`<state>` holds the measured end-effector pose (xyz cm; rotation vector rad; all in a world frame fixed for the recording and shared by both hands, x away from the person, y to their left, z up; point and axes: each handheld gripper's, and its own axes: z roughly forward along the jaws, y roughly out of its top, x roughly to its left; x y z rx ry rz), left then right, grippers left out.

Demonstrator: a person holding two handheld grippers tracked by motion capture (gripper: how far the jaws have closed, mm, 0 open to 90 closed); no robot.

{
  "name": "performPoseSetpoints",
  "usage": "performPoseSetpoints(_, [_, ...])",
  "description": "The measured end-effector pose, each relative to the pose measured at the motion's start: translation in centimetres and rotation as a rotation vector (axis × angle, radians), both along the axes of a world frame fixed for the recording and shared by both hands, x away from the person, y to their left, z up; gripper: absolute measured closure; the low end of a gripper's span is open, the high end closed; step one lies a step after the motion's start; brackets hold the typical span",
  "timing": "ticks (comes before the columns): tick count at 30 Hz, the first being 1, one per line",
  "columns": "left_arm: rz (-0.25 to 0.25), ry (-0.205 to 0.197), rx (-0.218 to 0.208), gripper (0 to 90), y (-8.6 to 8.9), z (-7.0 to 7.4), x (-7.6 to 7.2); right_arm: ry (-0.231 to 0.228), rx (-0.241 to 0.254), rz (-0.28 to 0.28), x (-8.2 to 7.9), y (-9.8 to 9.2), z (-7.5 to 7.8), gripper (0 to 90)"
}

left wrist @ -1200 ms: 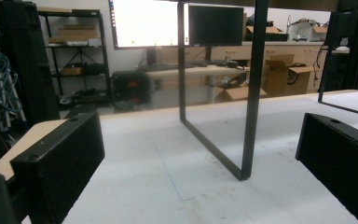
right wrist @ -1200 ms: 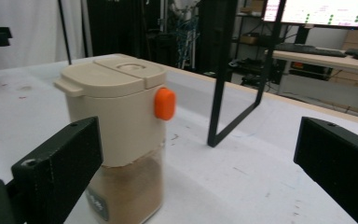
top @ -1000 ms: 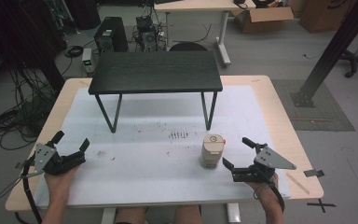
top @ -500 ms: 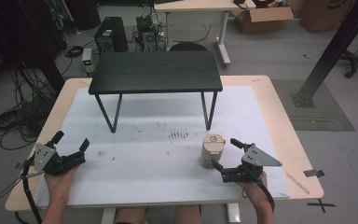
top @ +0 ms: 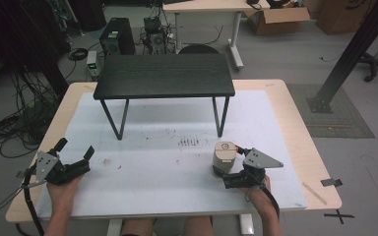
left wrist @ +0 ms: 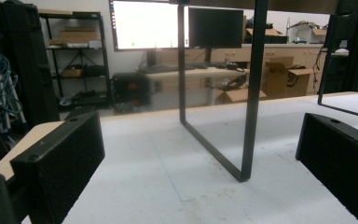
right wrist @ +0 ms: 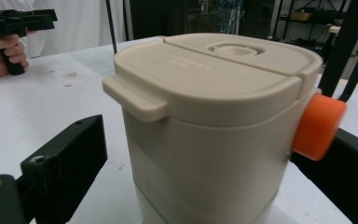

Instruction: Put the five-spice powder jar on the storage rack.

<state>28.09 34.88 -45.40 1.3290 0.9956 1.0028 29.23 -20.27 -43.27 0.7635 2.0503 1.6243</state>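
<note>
Standing upright on the white surface (top: 177, 167), toward its near right part: a beige canister (top: 224, 158) with a flat lid and an orange knob (right wrist: 318, 125) on its side. Closing around it from the person's side: the right gripper (top: 234, 169), jaws spread, one on each side of the canister in the right gripper view, the left jaw clearly apart from the wall, the right jaw close under the knob, perhaps touching it, though hard to tell at this angle. Nothing pinched yet. Resting low at the near left corner of the surface, well apart from the canister: the left gripper (top: 74, 155), held in a hand (top: 61, 189), jaws spread wide with bare surface between them. Seen beyond those jaws in the left gripper view: a thin leg of the black stand (left wrist: 251, 93). Set across the far middle of the surface in the high view: that same stand (top: 165, 76), dark top on slim metal legs. Scattered between stand and canister: small dark marks (top: 188, 142).
</note>
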Motion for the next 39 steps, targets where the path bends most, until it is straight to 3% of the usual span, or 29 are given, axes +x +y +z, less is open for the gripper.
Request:
performPoseSetpoints(24, [0.000, 0.000, 0.000, 1.5, 0.00, 0.00, 0.00, 0.034, 0.051, -0.016, 0.16, -0.17, -0.35, 22.3])
performPoseSetpoints(39, [0.001, -0.001, -0.001, 1.6, 0.01, 0.00, 0.00, 0.028, 0.060, -0.033, 0.12, -0.12, -0.44, 23.4])
